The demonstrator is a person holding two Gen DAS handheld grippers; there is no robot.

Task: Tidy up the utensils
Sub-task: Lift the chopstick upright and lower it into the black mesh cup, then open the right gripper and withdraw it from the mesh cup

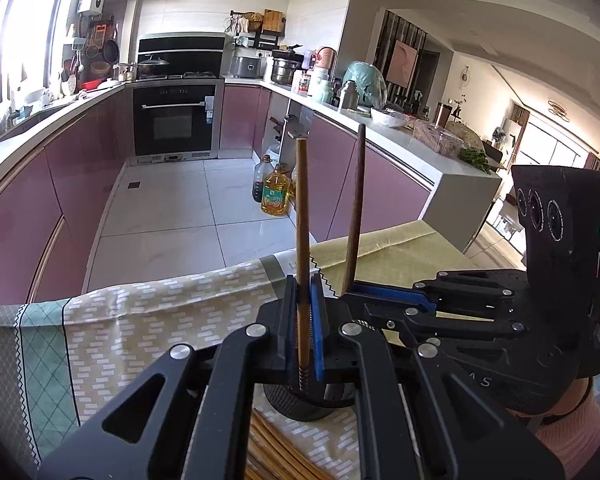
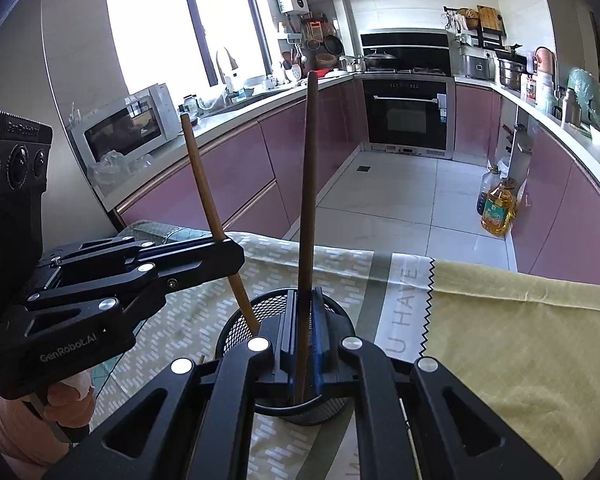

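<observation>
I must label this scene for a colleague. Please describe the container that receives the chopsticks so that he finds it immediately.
Start at the table covered with the patterned cloth in front of the kitchen. Near its middle, right below both grippers, stands the black mesh cup. It is round, upright and see-through wire, the only container on the cloth, with two brown chopsticks held over it.

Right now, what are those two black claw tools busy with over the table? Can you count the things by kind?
Chopsticks held upright in grippers: 2 (light one, dark one)
Black mesh holders: 1
Grippers: 2 (left gripper, right gripper)
Total: 5
</observation>
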